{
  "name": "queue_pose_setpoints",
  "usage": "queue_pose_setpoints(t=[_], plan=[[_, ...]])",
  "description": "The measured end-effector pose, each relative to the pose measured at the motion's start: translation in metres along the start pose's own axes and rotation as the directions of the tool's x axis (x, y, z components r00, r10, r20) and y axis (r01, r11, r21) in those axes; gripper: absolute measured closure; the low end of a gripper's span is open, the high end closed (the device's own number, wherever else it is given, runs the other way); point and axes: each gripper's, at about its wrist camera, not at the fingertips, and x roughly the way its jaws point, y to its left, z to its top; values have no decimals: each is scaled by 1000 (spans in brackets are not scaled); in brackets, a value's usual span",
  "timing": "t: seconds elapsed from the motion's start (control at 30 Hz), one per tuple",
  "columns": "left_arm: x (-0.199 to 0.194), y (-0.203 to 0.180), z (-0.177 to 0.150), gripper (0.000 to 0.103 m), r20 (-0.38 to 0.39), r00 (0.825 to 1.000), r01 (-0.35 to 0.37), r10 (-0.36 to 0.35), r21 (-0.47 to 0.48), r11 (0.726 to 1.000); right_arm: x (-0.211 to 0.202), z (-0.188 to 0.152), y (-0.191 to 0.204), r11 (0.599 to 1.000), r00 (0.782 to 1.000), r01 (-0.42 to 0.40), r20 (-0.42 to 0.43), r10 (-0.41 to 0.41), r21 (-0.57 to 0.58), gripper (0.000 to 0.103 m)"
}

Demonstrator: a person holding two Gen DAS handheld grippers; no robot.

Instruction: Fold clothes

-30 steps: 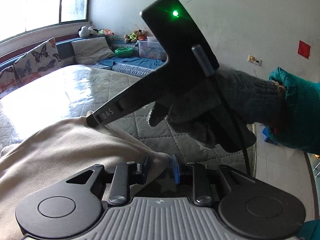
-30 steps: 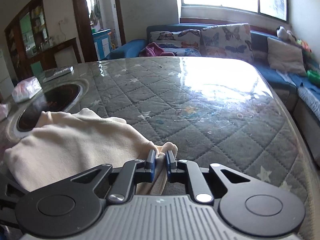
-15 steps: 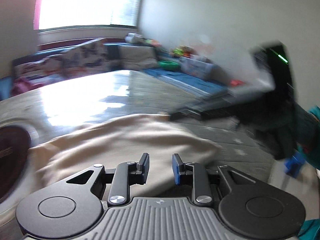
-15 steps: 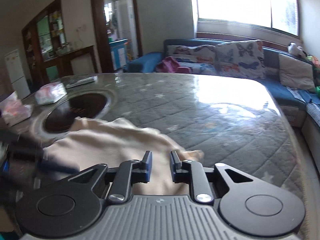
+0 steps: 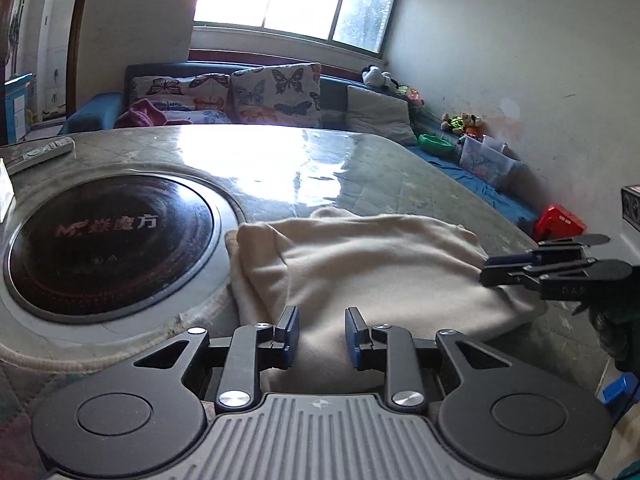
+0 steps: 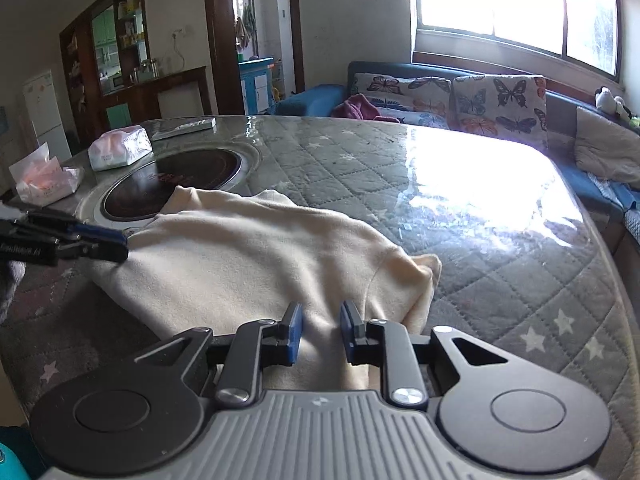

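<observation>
Table (image 6: 460,216) with a quilted star cover carried everything. Beside its round inset cooktop (image 5: 108,240), overlapping the rim, lay the folded cream garment (image 5: 372,264). Left gripper (image 5: 322,334) hovered at the garment's near edge, jaws parted, gripping nothing. Right gripper (image 6: 320,334) hovered at the garment's opposite edge, released too, cloth showing between its blue pads (image 6: 294,334).

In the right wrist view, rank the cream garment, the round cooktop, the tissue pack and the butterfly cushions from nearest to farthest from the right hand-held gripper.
From the right hand-held gripper:
1. Cream garment, directly under the open fingers.
2. Round cooktop, ahead left.
3. Tissue pack, farther left beyond it.
4. Butterfly cushions, on the sofa past the table.
</observation>
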Motion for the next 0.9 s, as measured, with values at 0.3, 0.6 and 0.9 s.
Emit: queue_pose_setpoints(t=[0.3,0.6,0.9], plan=[[49,2,26,75,-40,999,-22,24,44,999,9,10,-2,1000,1000,1,7,-1,1,76],[59,23,39,75,-34,997,-64,64,3,998,26,21,-9,1000,1000,9,-15,-9,-13,76],[71,23,42,74,-40,992,-114,117,69,991,44,32,-15,999,999,18,-36,-19,-26,75]])
